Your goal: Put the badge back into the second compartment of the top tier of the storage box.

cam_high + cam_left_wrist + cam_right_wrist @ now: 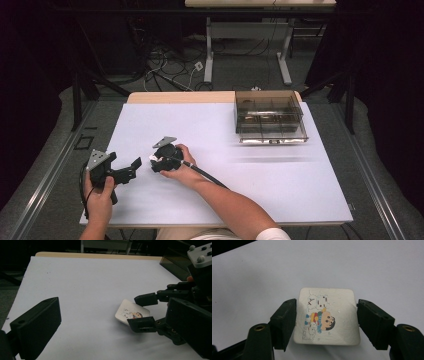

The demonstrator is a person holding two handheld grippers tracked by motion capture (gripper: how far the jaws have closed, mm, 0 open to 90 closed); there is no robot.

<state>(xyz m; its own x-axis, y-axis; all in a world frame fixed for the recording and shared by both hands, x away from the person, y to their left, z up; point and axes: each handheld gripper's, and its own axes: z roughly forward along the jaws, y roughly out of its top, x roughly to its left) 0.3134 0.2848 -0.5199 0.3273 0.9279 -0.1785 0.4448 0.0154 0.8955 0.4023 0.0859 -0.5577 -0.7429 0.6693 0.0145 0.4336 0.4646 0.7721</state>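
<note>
The counter [240, 165] has a white, matte top, with a strip of pale wood showing along its far edge. At the far right corner a smoky, see-through compartment box [270, 117] sits directly on it. The floor below the far end carries a tangle of cables [165, 67].

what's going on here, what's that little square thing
A person at a table holds a two-jaw gripper in each hand. The right gripper is shut on a small white square tile with a cartoon picture on it, one jaw on each side edge, just over the white table surface. The left gripper waits beside it with its jaws open and nothing between them. A clear compartment box sits at the table's far right.
</note>
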